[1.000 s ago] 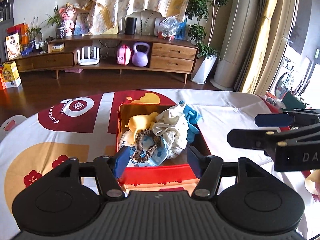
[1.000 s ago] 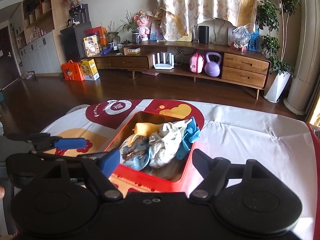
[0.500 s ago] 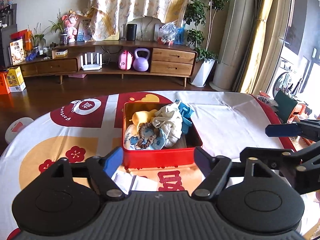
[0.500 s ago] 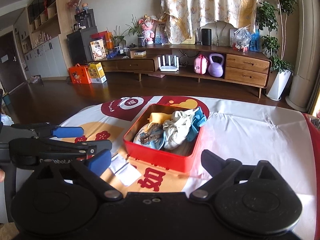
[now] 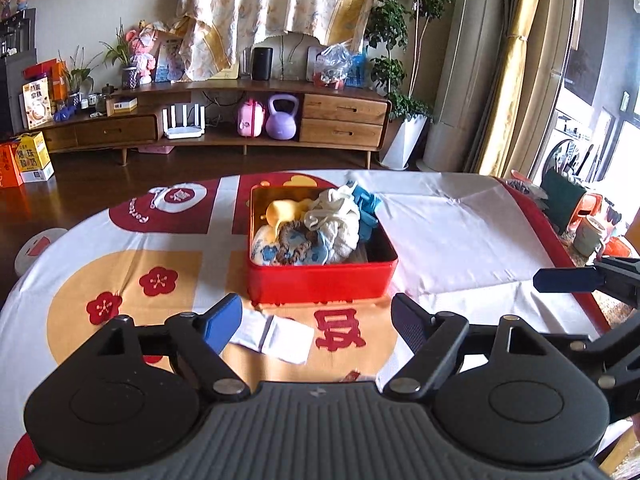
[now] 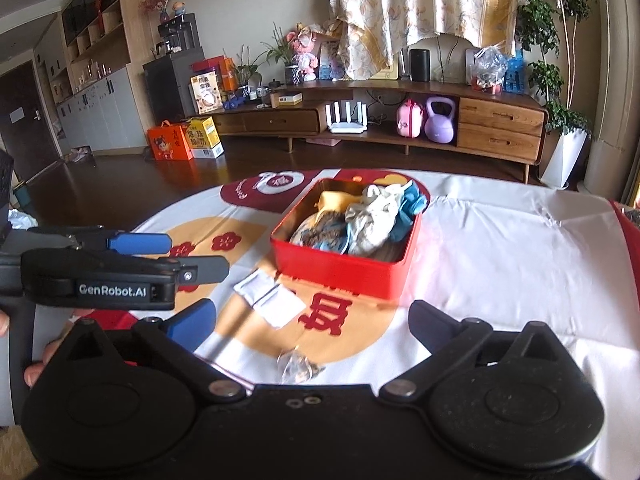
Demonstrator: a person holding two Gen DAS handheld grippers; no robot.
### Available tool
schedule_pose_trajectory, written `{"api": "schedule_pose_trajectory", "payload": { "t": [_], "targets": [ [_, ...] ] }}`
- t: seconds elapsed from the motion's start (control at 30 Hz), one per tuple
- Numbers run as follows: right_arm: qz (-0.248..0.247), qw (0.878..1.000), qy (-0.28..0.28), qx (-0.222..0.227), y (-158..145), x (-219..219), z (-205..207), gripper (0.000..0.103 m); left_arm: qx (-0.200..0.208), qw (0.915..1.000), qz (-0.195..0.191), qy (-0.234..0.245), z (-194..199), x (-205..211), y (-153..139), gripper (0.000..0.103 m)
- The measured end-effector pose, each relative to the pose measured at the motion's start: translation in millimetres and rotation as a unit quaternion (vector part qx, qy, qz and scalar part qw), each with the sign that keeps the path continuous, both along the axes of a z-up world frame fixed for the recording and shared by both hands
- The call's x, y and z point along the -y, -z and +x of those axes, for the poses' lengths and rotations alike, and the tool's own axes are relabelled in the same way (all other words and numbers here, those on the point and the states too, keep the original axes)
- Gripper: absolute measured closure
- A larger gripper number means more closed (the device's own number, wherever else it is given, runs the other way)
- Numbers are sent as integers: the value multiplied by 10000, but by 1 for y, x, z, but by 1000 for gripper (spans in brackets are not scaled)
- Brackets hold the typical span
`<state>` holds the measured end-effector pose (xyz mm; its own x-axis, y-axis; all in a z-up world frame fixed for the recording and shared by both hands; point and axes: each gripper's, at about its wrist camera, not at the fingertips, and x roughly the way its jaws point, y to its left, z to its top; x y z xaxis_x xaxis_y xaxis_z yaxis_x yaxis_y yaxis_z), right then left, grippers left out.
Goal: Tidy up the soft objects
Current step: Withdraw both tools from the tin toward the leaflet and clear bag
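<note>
Both my grippers, left (image 5: 316,320) and right (image 6: 314,322), have backed away spread and empty, so I judge sorting nearly done: soft objects (image 5: 316,226) fill the red tin (image 5: 320,282), though a white packet (image 5: 276,336) lies outside on the table.

A glossy red metal tin (image 5: 320,280) holds soft cloth items (image 5: 332,224); the tabletop (image 5: 460,240) wears smooth printed cloth, with white paper slips (image 5: 276,334) lying matt.
</note>
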<state>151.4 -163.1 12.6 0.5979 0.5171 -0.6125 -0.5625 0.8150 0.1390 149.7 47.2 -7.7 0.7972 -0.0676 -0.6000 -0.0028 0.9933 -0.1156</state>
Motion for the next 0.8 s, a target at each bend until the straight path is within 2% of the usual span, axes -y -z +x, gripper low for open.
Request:
{"api": "schedule_pose_trajectory", "payload": {
  "t": [0.3, 0.5, 0.8],
  "targets": [
    [-127, 9995, -115, -261, 29, -8, -10, 0, -328, 9993, -55, -188, 1, -12, 28, 16],
    [-166, 9988, -142, -430, 47, -15, -10, 0, -591, 9981, -135, -93, 9, -19, 50, 16],
    [-42, 9973, 33, -728, 70, -20, 3, 1, -591, 9981, 153, -68, 29, -24, 72, 16]
  ]
}}
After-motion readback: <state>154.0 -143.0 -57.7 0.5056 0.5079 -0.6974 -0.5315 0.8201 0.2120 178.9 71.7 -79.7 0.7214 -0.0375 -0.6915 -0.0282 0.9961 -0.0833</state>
